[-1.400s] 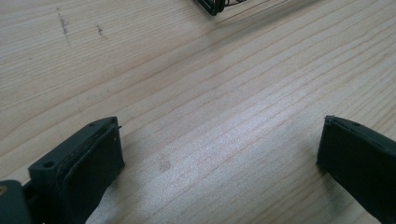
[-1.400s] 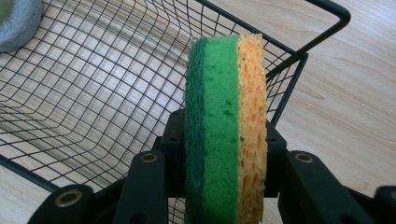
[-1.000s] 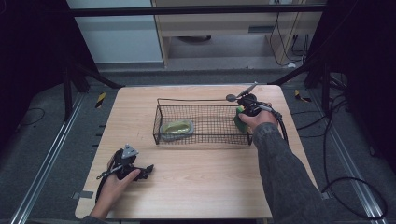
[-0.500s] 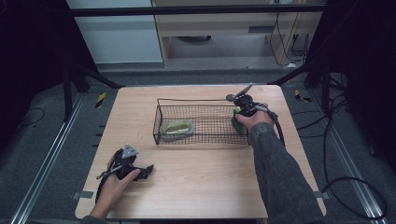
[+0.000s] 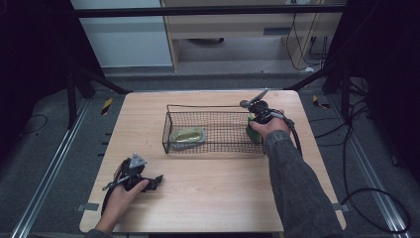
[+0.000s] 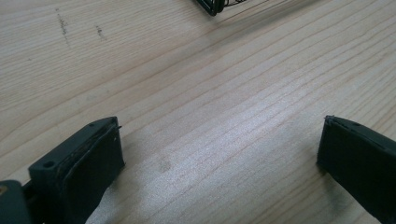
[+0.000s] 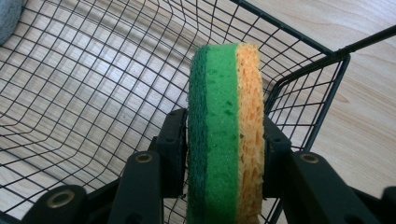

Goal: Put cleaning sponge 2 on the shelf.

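A black wire basket (image 5: 213,106) stands on the wooden table. My right gripper (image 5: 256,123) reaches down into its right end, the jaws on either side of a sponge (image 7: 226,126) with a green and a yellow layer, held on edge just above the mesh floor. Both pads (image 7: 175,140) still touch the sponge, and the jaws have just been opening a little. The sponge (image 5: 253,131) peeks out beside the hand. My left gripper (image 5: 156,179) lies on the table at the front left. Its jaws stand wide open over bare wood (image 6: 219,135).
A pale greenish bundle (image 5: 187,135) lies in the left part of the basket; its grey edge (image 7: 9,14) is at the top left of the right gripper view. A basket corner (image 6: 212,5) is ahead of the left gripper. Cables trail off the table's right side.
The right forearm has swung slightly to the left while the gripper stays in the basket with the sponge. The left hand has not moved.
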